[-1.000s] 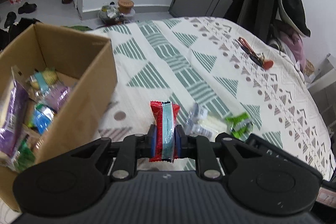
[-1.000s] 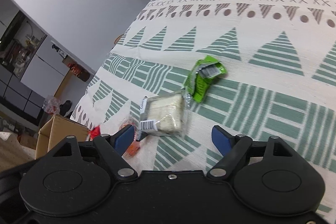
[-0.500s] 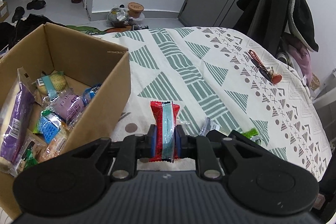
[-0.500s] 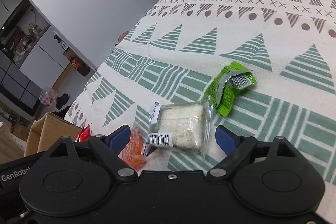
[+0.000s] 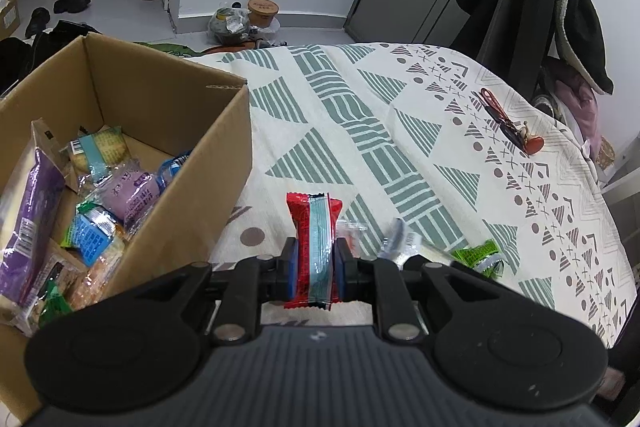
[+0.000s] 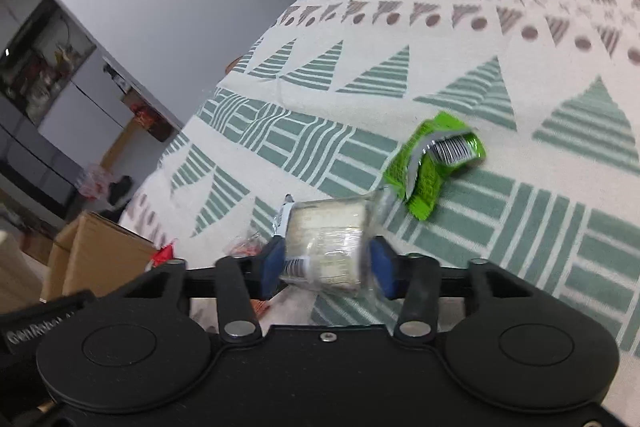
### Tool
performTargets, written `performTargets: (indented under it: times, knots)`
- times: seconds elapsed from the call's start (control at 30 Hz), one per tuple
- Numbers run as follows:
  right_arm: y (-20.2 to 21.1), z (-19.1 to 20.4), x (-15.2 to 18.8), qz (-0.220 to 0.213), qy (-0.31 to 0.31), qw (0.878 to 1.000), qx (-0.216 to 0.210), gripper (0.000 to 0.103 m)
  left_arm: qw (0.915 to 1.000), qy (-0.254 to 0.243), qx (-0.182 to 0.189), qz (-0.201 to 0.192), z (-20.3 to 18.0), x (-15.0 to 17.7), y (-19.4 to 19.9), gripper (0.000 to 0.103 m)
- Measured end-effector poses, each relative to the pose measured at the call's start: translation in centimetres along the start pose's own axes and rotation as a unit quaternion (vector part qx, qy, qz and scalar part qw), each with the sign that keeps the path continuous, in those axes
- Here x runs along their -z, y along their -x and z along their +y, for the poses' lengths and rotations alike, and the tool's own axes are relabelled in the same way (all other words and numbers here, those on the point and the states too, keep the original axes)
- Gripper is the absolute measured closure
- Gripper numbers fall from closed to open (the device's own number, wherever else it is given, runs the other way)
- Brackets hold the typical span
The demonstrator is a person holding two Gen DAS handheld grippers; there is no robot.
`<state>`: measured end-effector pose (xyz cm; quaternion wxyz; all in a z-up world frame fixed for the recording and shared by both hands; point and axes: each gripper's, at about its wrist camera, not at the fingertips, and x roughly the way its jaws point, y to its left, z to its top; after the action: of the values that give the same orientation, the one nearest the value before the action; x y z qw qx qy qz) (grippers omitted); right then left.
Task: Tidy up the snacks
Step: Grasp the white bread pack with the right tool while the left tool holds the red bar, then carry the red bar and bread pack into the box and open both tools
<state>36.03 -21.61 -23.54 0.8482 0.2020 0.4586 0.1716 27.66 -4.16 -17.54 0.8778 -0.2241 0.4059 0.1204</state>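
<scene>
Left tool is pinching a red snack packet with a pale blue stripe, held upright between its blue pads, just beside the right-hand wall of the cardboard box. That box stands on the patterned cloth and already holds a heap of wrapped snacks (purple, blue and green wrappers among them). Right tool has its blue pads pressed against both sides of a clear-wrapped pale sandwich packet, which sits well to the right of the box; motion blur makes it hard to say whether the packet is lifted off the cloth. A green snack packet lies on the cloth just beyond the sandwich packet, further from the box, barcode side up. A small orange-and-clear wrapper lies between the sandwich packet and the box. Far across the cloth from the box lies a bunch of keys with a red tag.
</scene>
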Motion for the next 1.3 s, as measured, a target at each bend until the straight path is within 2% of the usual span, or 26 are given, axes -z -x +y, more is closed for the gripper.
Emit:
performTargets:
  times: [0.13, 0.43, 0.77, 1.3]
  knots:
    - [1.1, -0.3, 0.5, 0.003, -0.012, 1.000, -0.007, 0.072, 1.0000, -0.005, 0.004, -0.002, -0.1, 0.3, 0.8, 0.086]
    - [4.9, -0.7, 2.0, -0.013, -0.031, 0.999, -0.008, 0.084, 0.9998, -0.009, 0.016, -0.001, -0.1, 1.2, 2.8, 0.086]
    - [9.2, -0.6, 2.7, -0.042, -0.049, 0.998, -0.027, 0.086, 0.9992, -0.011, 0.035, -0.014, 0.2, 1.5, 5.6, 0.086]
    - [13.6, 3.7, 3.7, -0.085, -0.030, 0.994, -0.059, 0.087, 0.9966, -0.001, 0.055, -0.061, 2.6, -0.8, 11.5, 0.086]
